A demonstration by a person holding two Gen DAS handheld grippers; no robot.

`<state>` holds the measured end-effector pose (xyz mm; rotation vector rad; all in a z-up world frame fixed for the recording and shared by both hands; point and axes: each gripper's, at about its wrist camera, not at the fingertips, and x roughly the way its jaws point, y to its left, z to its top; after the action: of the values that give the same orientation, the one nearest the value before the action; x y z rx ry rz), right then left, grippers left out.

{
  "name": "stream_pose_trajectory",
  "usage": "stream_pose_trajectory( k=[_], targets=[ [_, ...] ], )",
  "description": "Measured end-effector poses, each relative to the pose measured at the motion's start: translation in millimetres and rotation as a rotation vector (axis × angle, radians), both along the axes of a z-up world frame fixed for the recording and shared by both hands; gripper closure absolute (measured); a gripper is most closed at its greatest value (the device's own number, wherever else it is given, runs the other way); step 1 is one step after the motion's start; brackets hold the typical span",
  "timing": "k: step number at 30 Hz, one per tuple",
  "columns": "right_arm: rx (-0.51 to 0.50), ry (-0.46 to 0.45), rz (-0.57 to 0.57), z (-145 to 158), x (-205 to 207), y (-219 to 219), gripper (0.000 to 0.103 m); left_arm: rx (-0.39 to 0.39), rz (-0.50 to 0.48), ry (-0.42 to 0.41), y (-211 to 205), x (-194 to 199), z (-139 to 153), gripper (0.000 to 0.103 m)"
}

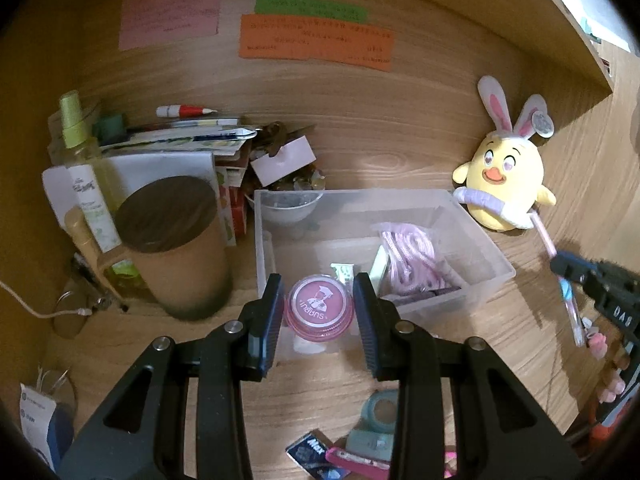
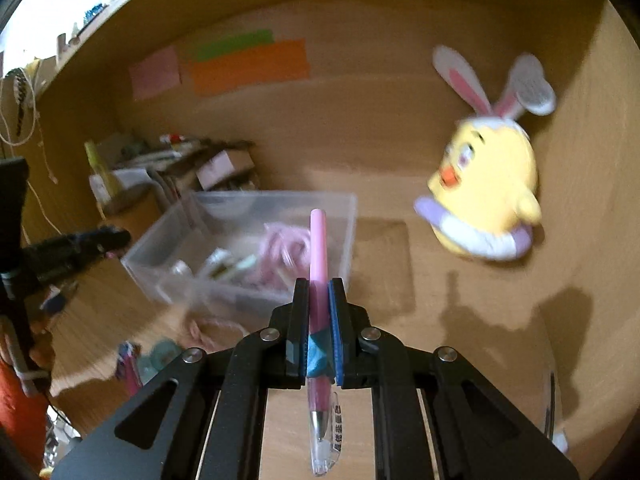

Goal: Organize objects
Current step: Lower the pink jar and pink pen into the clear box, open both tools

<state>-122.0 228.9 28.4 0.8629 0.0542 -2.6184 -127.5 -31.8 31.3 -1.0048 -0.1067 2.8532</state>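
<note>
A bin (image 1: 480,248) sits mid-surface (image 1: 500,340) with a cord bundle (image 1: 408,256) inside at its right and a round jar (image 1: 319,308) at its near left. A lidded canister (image 1: 176,248) stands just left of the bin, with a spray bottle (image 1: 80,152) and stacked papers (image 1: 180,136) behind it. A plush chick (image 1: 504,176) sits at the bin's far right corner, and paper notes (image 1: 316,40) hang on the back wall.

Each black tool (image 1: 320,316) has blue ribbed pads and silver screws.

Pink jar (image 1: 319,307) between left jaws
</note>
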Motion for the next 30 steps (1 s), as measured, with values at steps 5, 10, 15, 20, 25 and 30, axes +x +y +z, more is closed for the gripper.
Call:
stream_pose_trajectory(
  k=[5,10,15,20,25,30],
  targets=[
    [0.007,0.012,0.058,11.4,-24.8,-27.2,0.094,-0.009,-0.017,-0.039,4.1,-20.5,-3.8,0.068],
    [0.016,-0.040,0.098,2.1,-56.4,-50.3,0.095,-0.025,-0.018,-0.087,9.6,-44.7,-13.4,0.068],
    [0.049,-0.119,0.128,-21.6,-87.1,-72.1,0.095,-0.038,-0.026,-0.135,16.8,-63.9,-26.3,0.068],
    [0.059,-0.177,0.158,-37.7,-104.8,-88.5,0.094,-0.055,-0.037,-0.160,23.2,-73.9,-36.8,0.068],
    [0.086,-0.207,0.180,-47.8,-109.0,-100.2,0.094,-0.054,-0.057,-0.178,27.9,-74.8,-42.1,0.068],
    [0.063,-0.227,0.189,-42.9,-103.0,-94.0,0.086,-0.054,-0.057,-0.160,27.2,-68.2,-35.8,0.048]
  ],
)
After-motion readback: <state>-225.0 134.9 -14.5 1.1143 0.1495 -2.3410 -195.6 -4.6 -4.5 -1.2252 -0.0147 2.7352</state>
